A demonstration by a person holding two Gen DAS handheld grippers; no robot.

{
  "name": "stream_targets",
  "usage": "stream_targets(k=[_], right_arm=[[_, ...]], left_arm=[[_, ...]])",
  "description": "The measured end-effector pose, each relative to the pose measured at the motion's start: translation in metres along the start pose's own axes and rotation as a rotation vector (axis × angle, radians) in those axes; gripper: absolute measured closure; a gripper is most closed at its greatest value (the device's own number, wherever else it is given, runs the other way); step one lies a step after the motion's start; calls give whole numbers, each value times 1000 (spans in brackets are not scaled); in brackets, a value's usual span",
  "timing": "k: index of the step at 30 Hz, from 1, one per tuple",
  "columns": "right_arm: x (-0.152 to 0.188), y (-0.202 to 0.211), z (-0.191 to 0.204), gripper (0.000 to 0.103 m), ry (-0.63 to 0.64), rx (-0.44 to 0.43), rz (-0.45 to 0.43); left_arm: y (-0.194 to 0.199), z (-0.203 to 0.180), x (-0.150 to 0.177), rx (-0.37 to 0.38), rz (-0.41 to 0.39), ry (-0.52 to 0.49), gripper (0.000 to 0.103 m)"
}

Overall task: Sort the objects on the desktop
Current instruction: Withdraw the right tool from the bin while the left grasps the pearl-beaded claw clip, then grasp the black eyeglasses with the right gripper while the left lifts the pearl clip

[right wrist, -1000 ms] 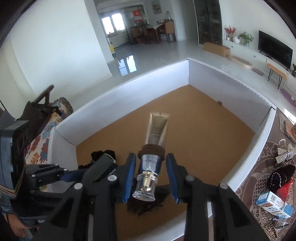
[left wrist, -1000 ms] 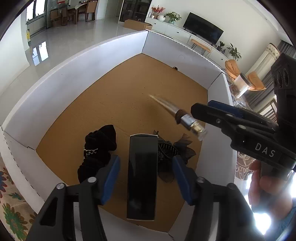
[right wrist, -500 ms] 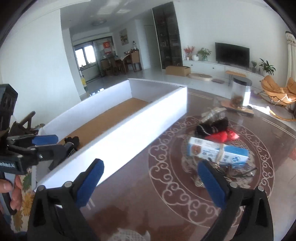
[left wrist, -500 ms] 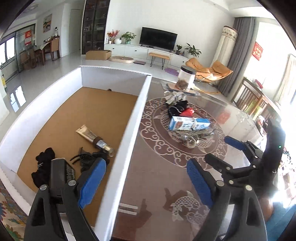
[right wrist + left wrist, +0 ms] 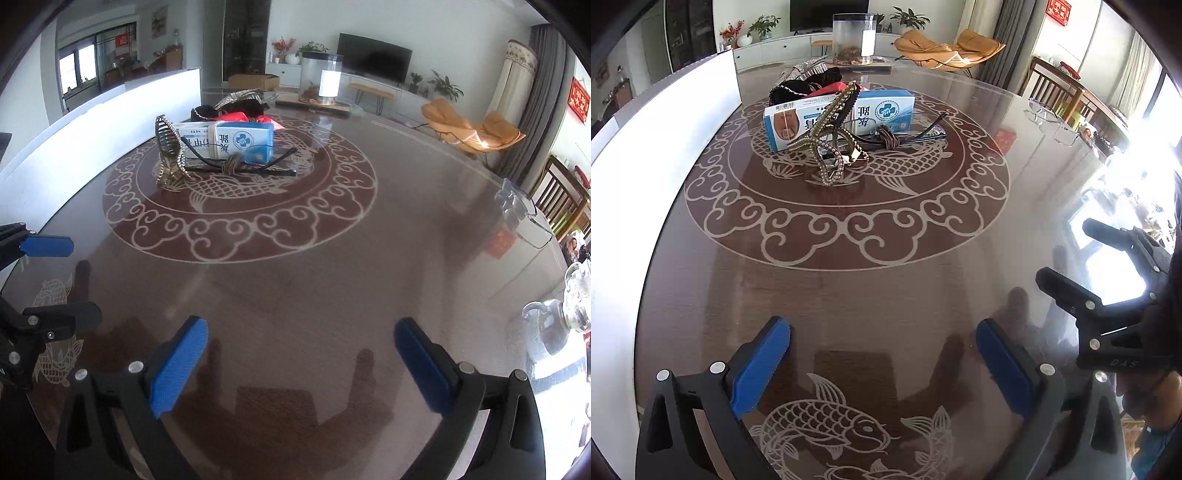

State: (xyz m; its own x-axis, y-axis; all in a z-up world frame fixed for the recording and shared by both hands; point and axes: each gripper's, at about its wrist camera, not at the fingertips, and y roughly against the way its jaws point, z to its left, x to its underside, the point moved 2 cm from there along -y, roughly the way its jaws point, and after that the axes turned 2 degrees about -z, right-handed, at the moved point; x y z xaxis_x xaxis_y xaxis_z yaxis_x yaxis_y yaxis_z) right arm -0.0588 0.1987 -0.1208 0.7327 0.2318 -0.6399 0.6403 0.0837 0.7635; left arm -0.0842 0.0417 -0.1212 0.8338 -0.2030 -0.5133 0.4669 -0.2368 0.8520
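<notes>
A pile of objects lies on the round brown table: a blue-and-white box [image 5: 842, 118] [image 5: 229, 142], a beaded gold hair clip [image 5: 827, 147] [image 5: 170, 151], dark glasses with a brown cord [image 5: 897, 136] [image 5: 251, 168], black and red fabric [image 5: 809, 86] [image 5: 240, 114]. My left gripper [image 5: 882, 354] is open and empty, well short of the pile. My right gripper [image 5: 299, 350] is open and empty too; it also shows at the right of the left wrist view [image 5: 1082, 258].
A white-walled box [image 5: 646, 147] [image 5: 92, 122] stands along the table's left side. A clear jar [image 5: 853, 38] [image 5: 321, 79] stands behind the pile. Glass items [image 5: 554, 325] sit at the right edge.
Both grippers have left the white box, where the black case and the tube now lie, opened wide and swung right over the table toward the pile.
</notes>
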Motion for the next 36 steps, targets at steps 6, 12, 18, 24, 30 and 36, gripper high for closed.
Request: stream_targets(k=[6, 12, 18, 24, 30, 36], right_arm=[[4, -3, -7, 2, -64, -32, 15], [3, -10, -9, 2, -99, -20, 53], [4, -6, -6, 2, -90, 9, 38], [4, -3, -10, 2, -110, 5, 26], [3, -7, -11, 2, -115, -19, 52], [-6, -16, -1, 0, -43, -101, 57]], left_arm=[[-27, 9, -42, -37, -4, 58, 0], [-45, 19, -94, 2, -49, 176, 0], [-41, 37, -113, -77, -144, 196, 46], [-26, 48, -78, -57, -117, 103, 69], [8, 52, -12, 32, -103, 67, 68], [11, 50, 5, 89, -131, 65, 51]])
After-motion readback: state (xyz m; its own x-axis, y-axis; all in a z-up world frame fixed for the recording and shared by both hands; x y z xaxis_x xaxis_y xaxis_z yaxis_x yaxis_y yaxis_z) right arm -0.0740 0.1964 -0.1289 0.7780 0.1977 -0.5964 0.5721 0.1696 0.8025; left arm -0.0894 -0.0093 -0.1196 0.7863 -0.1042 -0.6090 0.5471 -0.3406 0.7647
